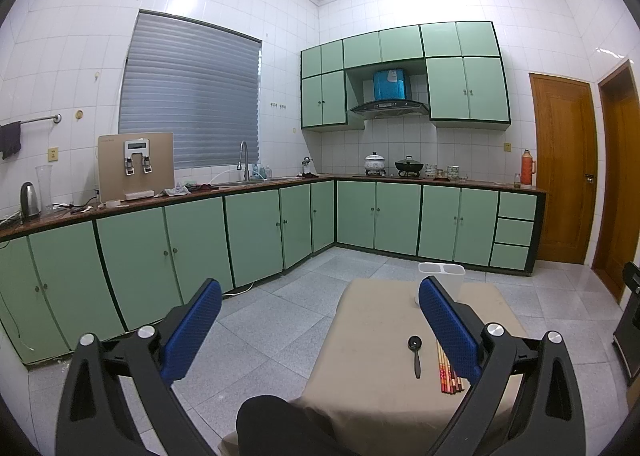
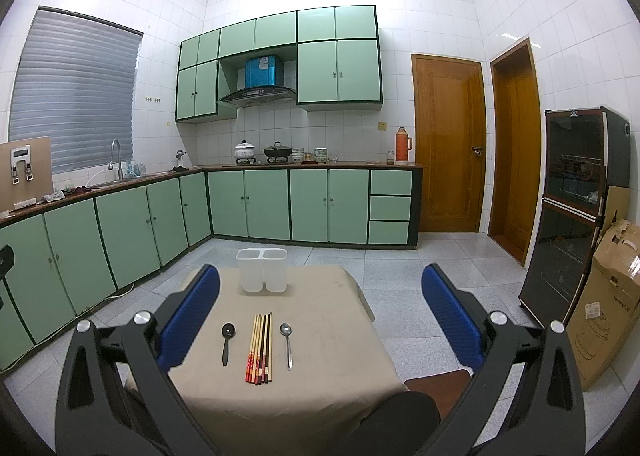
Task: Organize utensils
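Nothing picked up yet, both grippers spread wide over the table [image 2: 320, 396].
Right gripper [image 2: 320, 320]: chopsticks [image 2: 260, 348] dead centre, holder [image 2: 262, 270] at 12; left gripper [image 1: 320, 328] probably takes the black spoon [image 1: 416, 354].

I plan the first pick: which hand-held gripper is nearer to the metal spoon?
Probably right. The metal spoon lies centrally ahead of the right hand-held gripper; the left hand-held gripper sits further left, its finger hiding that spot.
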